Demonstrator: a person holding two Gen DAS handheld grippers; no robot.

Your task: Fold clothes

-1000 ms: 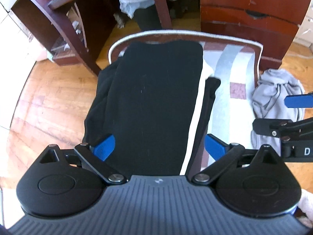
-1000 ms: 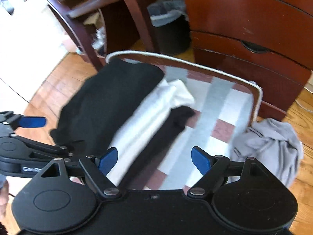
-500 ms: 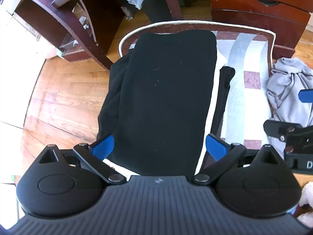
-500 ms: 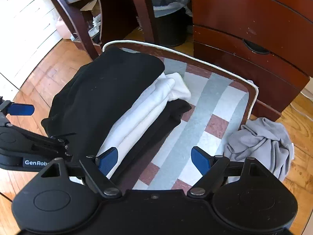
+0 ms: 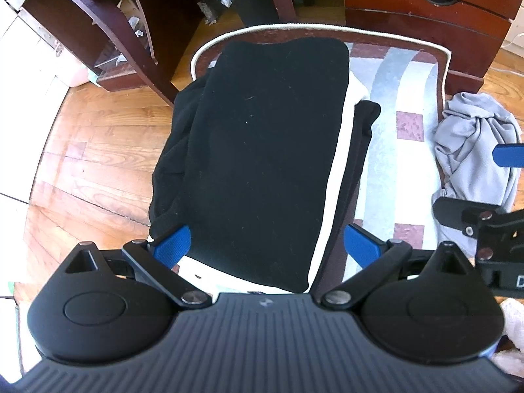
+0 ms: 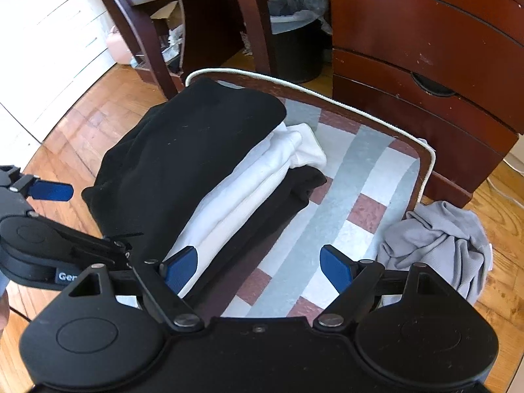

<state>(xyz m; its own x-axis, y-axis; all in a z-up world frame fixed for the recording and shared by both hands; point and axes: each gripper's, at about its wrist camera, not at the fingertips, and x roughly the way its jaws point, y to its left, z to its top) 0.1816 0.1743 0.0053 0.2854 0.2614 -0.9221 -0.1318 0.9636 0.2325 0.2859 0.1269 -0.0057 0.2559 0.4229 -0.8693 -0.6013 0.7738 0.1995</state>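
Currently, your left gripper (image 5: 267, 245) hangs over the folded black garment (image 5: 262, 150), fingers apart, holding nothing. Your right gripper (image 6: 258, 265) is likewise spread and empty above the striped mat (image 6: 330, 219). The stack lies on that mat; a grey garment (image 6: 439, 245) sits crumpled alongside. Partial lettering "Gen" shows on the left gripper's body.

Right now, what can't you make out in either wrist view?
- Near end of the folded stack: left wrist view, hidden behind the left gripper body.
- Grey garment: crumpled; type unclear in both views.
- Right gripper: only partly in the left view, cut by the frame edge.
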